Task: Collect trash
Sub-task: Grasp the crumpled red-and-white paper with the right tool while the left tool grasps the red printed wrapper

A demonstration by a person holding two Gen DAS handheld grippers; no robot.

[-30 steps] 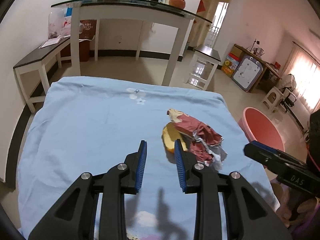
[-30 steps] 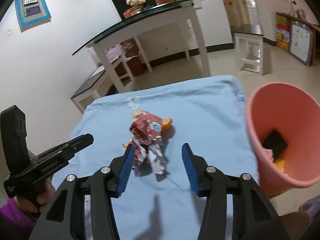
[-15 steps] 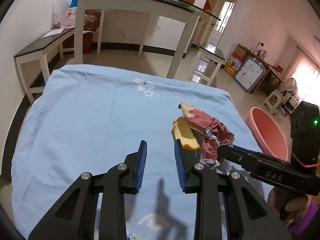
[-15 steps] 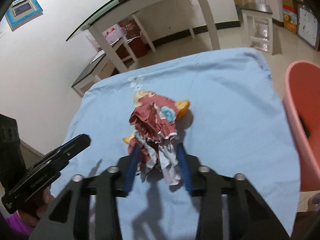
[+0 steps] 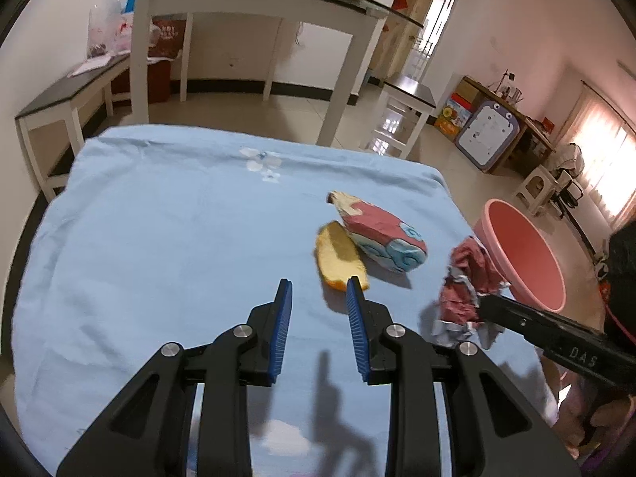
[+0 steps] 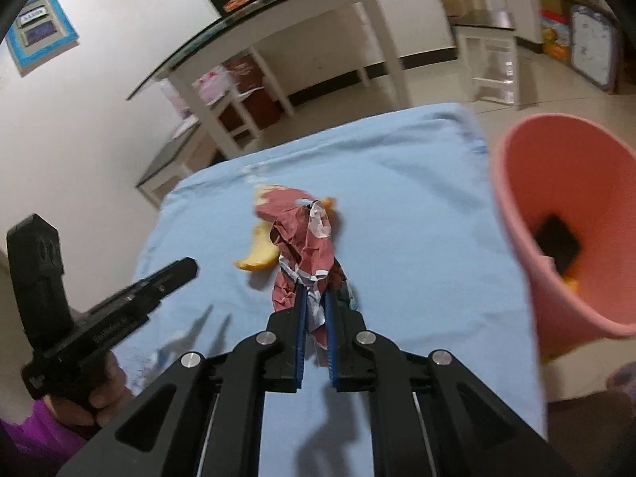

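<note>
1. A crumpled red-and-silver wrapper (image 6: 306,254) sits pinched between the closing fingers of the right gripper (image 6: 316,298), lifted above the blue-covered counter (image 6: 417,214); seen from the left wrist, the same wrapper (image 5: 469,278) hangs at the tip of that gripper (image 5: 483,304), near the counter's right edge.
2. Its lower folds are hidden between the blue pads, and motion blur softens its outline.
3. Behind it on the cloth lie an orange peel (image 5: 338,258) and a second red packet (image 5: 381,234), touching each other; from the right wrist the wrapper covers most of both.
4. The left gripper (image 5: 318,298) hovers with its fingers apart, nothing between them, its right fingertip overlapping the near end of the peel in the picture; whether they touch cannot be told.
5. A pink bin (image 6: 564,218) stands beside the counter on the right, its far side cut off by the frame; a dark item and something orange lie inside, too blurred to identify.
6. Only a hand (image 6: 103,401) and a purple sleeve (image 6: 35,433) of the person show, at the lower left corner.
</note>
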